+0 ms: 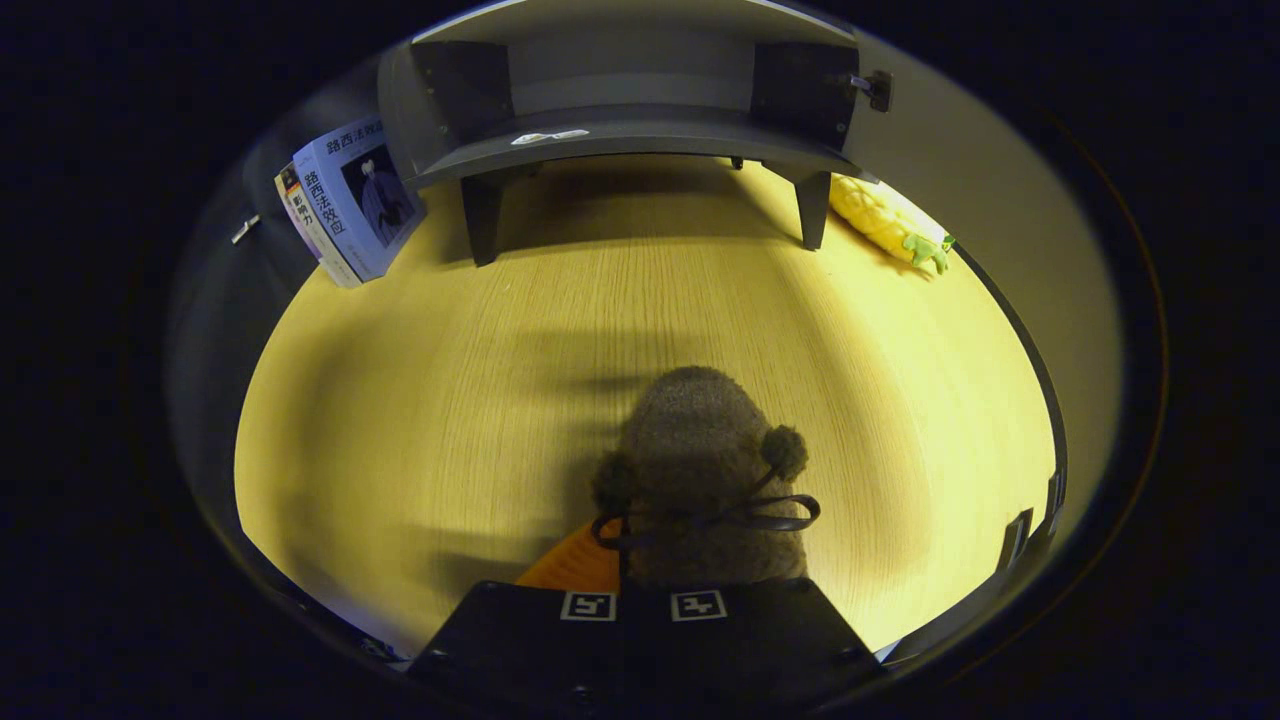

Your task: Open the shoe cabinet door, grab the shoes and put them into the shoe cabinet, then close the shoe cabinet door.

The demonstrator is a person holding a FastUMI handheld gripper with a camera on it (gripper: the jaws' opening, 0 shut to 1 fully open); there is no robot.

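Shoe (pixel 700 470): brown, fuzzy, with pompoms and a dark bow lace, just ahead of the gripper (pixel 645 600), toe toward the cabinet, over the wooden tabletop (pixel 450 400). Heel end hidden behind the gripper body; fingers close together there, grip on the shoe impossible to confirm. Orange patch beside the shoe's left, unidentifiable. Shoe cabinet (pixel 630 110) well beyond, dark grey, on short legs, door (pixel 800 90) swung open to the right, interior shelf exposed. Books (pixel 345 200) leaning left of the cabinet; yellow corn-shaped plush toy (pixel 885 222) lying right of it.
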